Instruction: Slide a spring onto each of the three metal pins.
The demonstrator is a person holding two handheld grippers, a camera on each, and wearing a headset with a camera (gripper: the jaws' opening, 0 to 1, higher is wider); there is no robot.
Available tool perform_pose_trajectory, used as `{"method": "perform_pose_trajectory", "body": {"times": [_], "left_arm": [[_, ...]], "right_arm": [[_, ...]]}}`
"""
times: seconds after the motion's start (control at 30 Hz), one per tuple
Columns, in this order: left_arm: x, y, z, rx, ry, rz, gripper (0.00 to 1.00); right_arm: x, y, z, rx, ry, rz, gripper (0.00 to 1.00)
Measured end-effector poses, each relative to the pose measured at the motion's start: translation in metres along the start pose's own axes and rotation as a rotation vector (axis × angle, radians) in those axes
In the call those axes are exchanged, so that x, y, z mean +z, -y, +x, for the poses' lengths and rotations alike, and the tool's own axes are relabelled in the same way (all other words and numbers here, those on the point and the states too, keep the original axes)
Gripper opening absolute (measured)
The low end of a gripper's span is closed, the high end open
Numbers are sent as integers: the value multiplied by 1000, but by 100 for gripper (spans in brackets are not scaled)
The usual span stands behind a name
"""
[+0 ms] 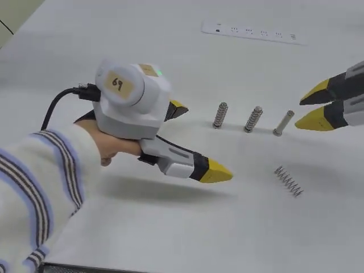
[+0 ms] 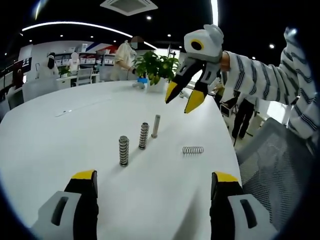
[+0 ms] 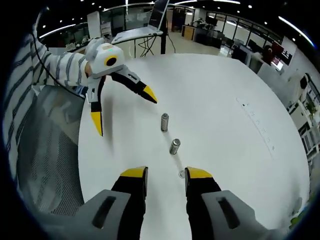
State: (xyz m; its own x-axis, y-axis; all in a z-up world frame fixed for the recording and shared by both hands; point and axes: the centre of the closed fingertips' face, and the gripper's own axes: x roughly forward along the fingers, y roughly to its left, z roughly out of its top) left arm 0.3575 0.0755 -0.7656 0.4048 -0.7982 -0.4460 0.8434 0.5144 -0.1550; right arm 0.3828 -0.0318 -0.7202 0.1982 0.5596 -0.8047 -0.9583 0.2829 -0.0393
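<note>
White and matte, the curved-edged tabletop (image 1: 170, 227) spreads wide and mostly bare, with a flat white power strip (image 1: 250, 32) lying far back on it. Three slim upright metal pins stand in a short row near the middle. The first pin (image 1: 220, 115) and the middle pin (image 1: 253, 119) each wear a tight grey coil over their length, while the third pin (image 1: 283, 123) is a smooth, bare cylinder of dull steel. A loose coil spring (image 1: 288, 181) — thin wire, open turns — lies flat on the table near the third pin, on the person's side of the row, touching nothing else.

Off to the left of the row hovers the left gripper (image 1: 196, 139), a white plastic body with black jaws capped in yellow wedge tips, held by a hand (image 1: 111, 149) coming out of a striped knit sleeve. Its jaws are splayed wide with nothing between them. At the other end, the right gripper (image 1: 313, 106) hangs just beyond the third pin, its yellow tips parted by a modest gap and holding nothing. In the right gripper view the pin's top sits low between those tips.

Open table lies all round the pins and the spring. In the left gripper view the table's curved edge runs not far beyond the loose coil spring, with a grey mesh chair (image 2: 280, 165) beside it and a leafy green potted plant (image 2: 157, 65) at the far rim.
</note>
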Motion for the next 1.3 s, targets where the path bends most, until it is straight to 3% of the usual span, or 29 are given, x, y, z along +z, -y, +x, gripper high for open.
{"method": "perform_pose_trajectory", "body": {"times": [0.07,0.1,0.2,0.3,0.53,0.67,0.8,0.93,1.07,1.2,1.3], "left_arm": [[3,1,-1,-10,17,-24,91],[7,2,-2,-17,43,-71,90],[10,-3,-5,-2,53,-58,89],[15,-5,-9,-4,79,-85,89],[9,-6,-12,0,58,-79,90],[9,-7,-14,0,62,-81,90],[8,-8,-15,0,57,-88,89],[8,-8,-16,-4,53,-89,89],[7,-9,-16,-6,47,-86,89],[1,-9,-14,-17,25,-78,87],[-2,-9,-13,-23,12,-80,88]], "right_arm": [[-3,-3,-1,-6,17,12,32],[-4,-4,-1,-13,33,19,35],[-4,-7,-1,-14,80,64,39],[-7,-10,-3,-18,118,100,41],[-11,-12,-6,-38,200,166,55],[-22,-15,-8,-40,232,228,55],[-34,-16,-8,-60,241,251,64],[-43,-18,-9,-71,295,326,63],[-54,-20,-8,-94,305,341,77],[-50,-29,-9,-69,364,375,81],[-46,-35,-9,-72,371,374,88]]}}
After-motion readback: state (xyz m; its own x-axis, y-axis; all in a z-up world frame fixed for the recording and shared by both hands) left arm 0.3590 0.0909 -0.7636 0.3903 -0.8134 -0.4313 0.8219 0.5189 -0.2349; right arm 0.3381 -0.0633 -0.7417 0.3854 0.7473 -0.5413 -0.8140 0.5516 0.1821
